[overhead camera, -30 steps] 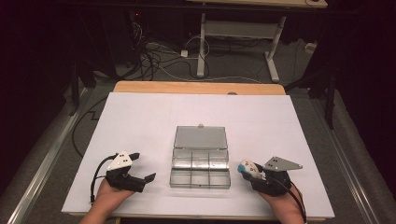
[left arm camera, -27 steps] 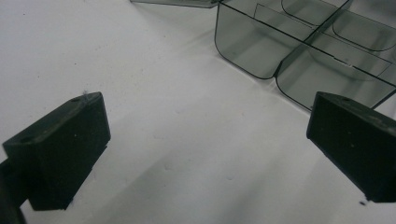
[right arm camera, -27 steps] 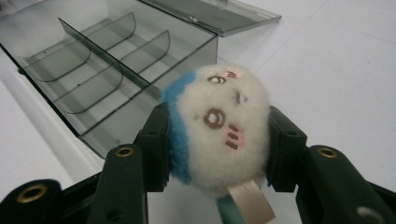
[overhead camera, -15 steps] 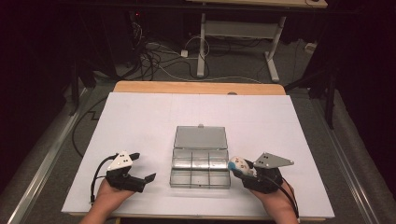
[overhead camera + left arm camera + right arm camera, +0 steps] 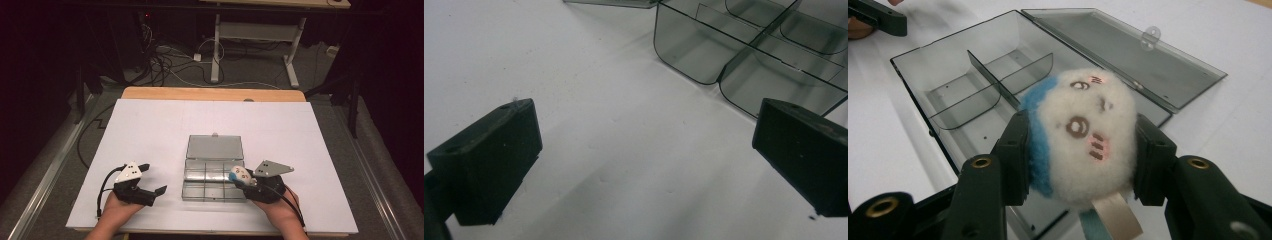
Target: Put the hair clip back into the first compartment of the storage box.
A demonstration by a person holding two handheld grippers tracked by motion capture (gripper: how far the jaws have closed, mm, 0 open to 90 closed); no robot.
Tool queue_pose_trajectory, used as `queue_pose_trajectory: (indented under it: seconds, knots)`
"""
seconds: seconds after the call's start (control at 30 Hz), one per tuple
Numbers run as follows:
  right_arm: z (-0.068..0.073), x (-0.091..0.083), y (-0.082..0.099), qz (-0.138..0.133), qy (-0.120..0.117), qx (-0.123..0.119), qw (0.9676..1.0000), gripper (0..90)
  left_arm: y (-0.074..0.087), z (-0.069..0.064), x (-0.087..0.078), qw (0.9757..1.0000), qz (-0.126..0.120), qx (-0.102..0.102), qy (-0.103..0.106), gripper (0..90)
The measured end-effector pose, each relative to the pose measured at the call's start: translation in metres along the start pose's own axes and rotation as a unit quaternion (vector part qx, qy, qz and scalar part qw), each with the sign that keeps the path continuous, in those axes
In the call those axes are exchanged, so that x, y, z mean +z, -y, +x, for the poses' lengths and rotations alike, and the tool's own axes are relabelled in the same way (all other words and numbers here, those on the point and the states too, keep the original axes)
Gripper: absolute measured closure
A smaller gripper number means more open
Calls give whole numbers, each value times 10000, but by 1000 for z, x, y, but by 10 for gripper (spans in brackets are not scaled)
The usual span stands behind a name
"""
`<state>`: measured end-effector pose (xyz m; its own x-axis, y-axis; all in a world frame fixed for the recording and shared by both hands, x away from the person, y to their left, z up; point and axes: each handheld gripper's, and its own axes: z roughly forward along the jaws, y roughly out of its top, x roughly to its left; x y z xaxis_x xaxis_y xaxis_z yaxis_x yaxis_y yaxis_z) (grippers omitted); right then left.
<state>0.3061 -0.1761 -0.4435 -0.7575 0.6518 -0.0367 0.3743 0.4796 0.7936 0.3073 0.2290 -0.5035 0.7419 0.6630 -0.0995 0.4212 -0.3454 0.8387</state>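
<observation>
Tangled black and white cables [image 5: 172,60] are lying on the dark floor beneath a white metal-framed desk [image 5: 260,30], lighting being dim

high view overhead facing forward-down, gripper views low and close, all sharing the compartment box [image 5: 214,172]

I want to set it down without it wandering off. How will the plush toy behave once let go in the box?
The plush toy looks soft: the right gripper dents its fuzzy sides, so it probably springs back. Its round shape may roll a little. It is likely light, and the box dividers should stop it.
</observation>
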Motion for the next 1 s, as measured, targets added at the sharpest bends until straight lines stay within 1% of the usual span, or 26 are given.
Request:
queue_pose_trajectory:
  seconds: [0.43,0.7,0.8,1.0]
  knots:
    - [14,24,-12,84,-227,-142,9996,524,0,0,0,10000,-8,10,9,0]
    - [21,33,-15,129,-319,-207,9992,524,0,0,0,10000,-15,12,16,0]
    - [23,35,-16,151,-350,-205,9991,524,0,0,0,10000,-16,9,19,0]
    - [27,37,-17,151,-414,-275,9987,524,0,0,0,10000,-25,7,20,0]
